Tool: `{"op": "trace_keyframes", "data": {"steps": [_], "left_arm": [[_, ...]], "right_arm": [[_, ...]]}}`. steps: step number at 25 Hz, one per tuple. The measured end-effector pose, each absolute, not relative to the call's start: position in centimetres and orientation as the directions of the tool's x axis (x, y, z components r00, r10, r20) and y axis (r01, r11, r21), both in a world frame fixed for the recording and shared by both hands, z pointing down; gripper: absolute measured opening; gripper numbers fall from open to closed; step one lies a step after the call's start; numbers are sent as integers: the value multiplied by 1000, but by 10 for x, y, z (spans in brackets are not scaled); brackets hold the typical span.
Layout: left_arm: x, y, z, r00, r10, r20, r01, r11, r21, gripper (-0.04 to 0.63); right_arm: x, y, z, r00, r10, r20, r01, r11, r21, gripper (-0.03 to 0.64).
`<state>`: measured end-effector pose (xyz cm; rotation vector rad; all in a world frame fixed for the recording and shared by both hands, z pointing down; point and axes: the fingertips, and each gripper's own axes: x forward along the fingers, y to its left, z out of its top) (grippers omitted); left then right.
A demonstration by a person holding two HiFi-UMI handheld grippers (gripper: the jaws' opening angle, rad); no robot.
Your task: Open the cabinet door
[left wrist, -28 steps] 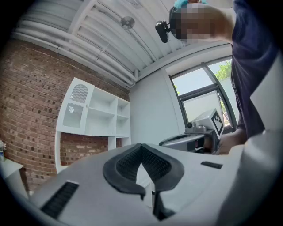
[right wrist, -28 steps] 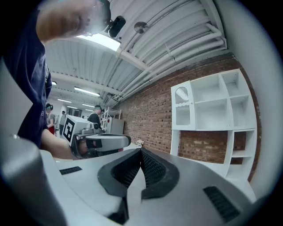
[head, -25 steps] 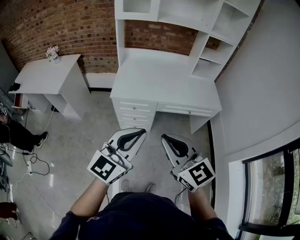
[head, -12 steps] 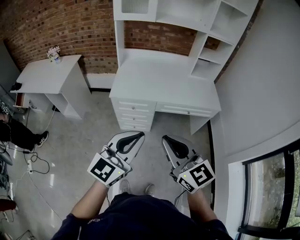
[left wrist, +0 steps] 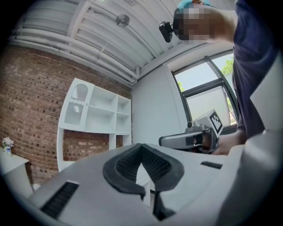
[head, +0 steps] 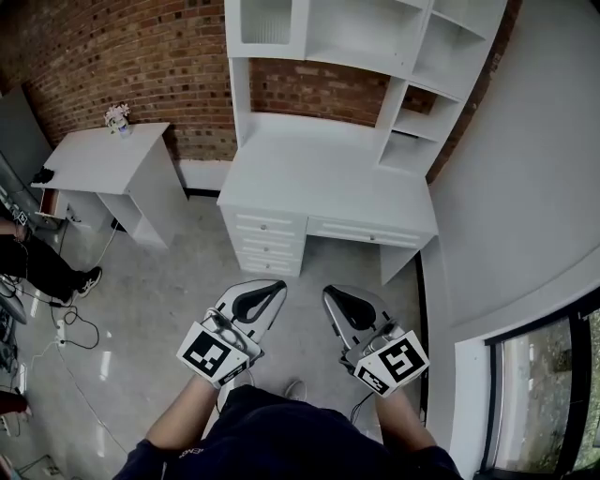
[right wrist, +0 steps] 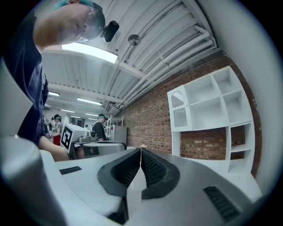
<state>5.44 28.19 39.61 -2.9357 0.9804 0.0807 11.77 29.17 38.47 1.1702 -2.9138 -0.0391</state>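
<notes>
**Head view.** The person stands on a grey floor (head: 159, 291) facing a white counter (head: 328, 164). A shelf hutch (head: 412, 56) rises from the counter against a brick wall (head: 122, 56). The cabinet door (head: 267, 21), white with an arched grille panel, is in the hutch's upper left corner and is closed. Both grippers are held level and side by side, well short of the counter and well apart from the door.
- Left gripper (head: 275, 286): jaws together, nothing in them.
- Right gripper (head: 330, 293): jaws together, nothing in them.

Drawers (head: 267, 239) stack under the counter's left end. A small counter (head: 103, 155) stands further left, with a flower pot (head: 117, 114) at its back corner.

**Left gripper view.** The left gripper (left wrist: 141, 145) has its pads pressed tip to tip, with nothing between them. The cabinet door (left wrist: 78, 105) shows above and left of the tips, shut, on the far hutch. The right gripper (left wrist: 162, 141) runs alongside at the right, with its marker cube (left wrist: 214, 122) at the rear. A window (left wrist: 208, 95) is behind it.

**Right gripper view.** The right gripper (right wrist: 141, 150) has its jaws meeting along their length and is empty. The cabinet door (right wrist: 178, 108) is to the right of the tips at the hutch's top left, closed and not touched. The left gripper (right wrist: 116, 147) shows at the left. Two people (right wrist: 102, 126) stand in the background.
</notes>
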Motion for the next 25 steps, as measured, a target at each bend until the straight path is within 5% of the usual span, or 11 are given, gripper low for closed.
{"op": "trace_keyframes", "data": {"steps": [25], "left_arm": [[15, 186, 398, 802, -594, -73, -597, -801, -38, 8]], "right_arm": [[79, 203, 386, -712, -702, -19, -702, 711, 26, 25]]}}
